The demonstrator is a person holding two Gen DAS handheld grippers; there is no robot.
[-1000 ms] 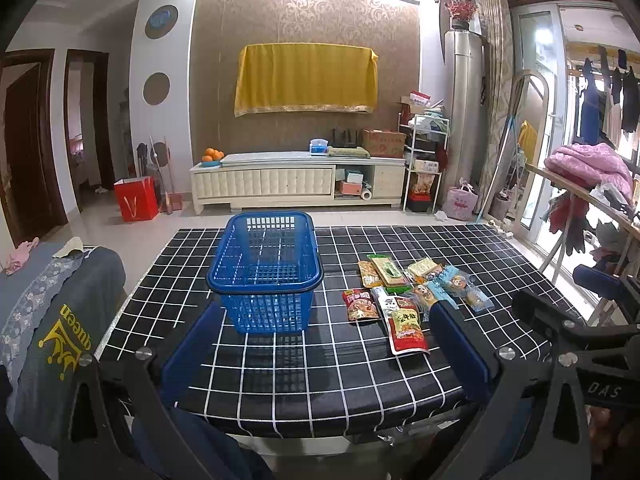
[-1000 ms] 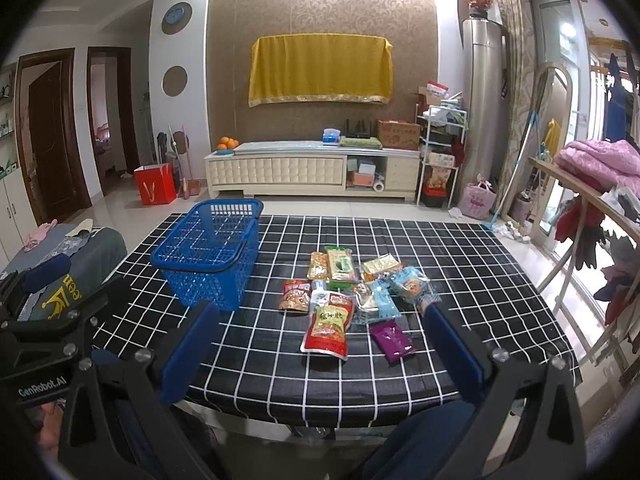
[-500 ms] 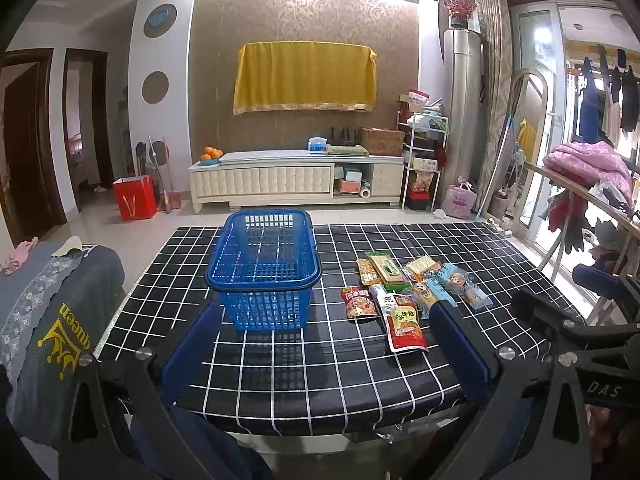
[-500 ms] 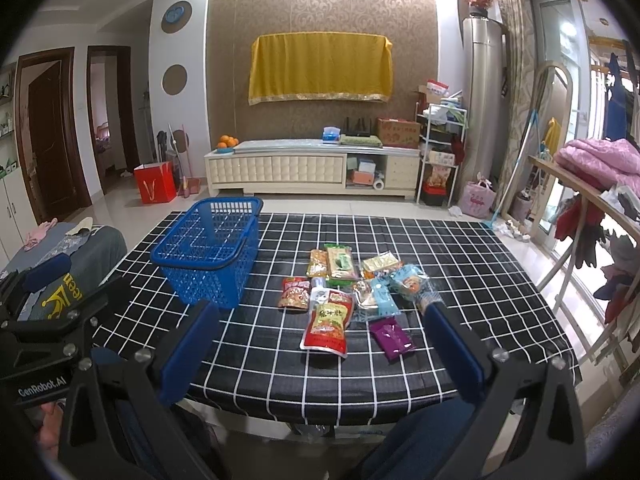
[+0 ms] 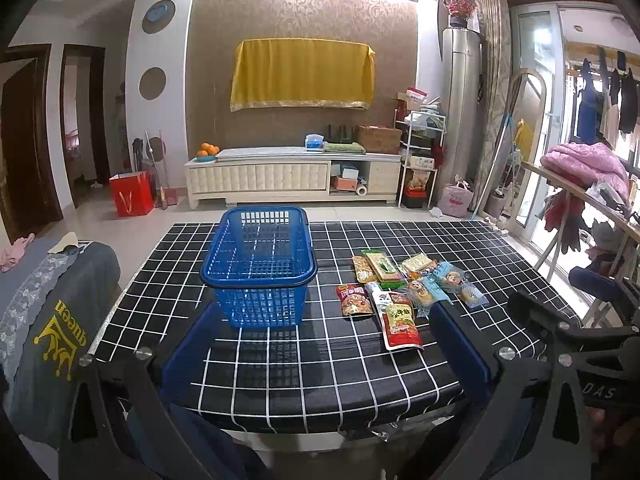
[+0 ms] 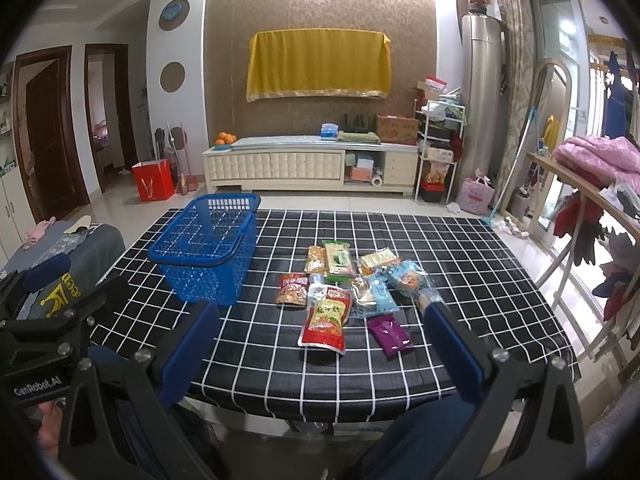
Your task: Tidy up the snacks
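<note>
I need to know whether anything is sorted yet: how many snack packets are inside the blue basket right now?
0. The blue basket looks empty through its mesh in both views. All the snack packets still lie clustered on the checked tablecloth to the basket's right.

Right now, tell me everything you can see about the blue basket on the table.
The blue basket is rectangular, of what looks like plastic lattice, with slotted walls, a grid floor and a thick rolled rim. It stands upright and empty on the black checked tablecloth, left of the snack packets, apart from them. Neither gripper touches it.
</note>
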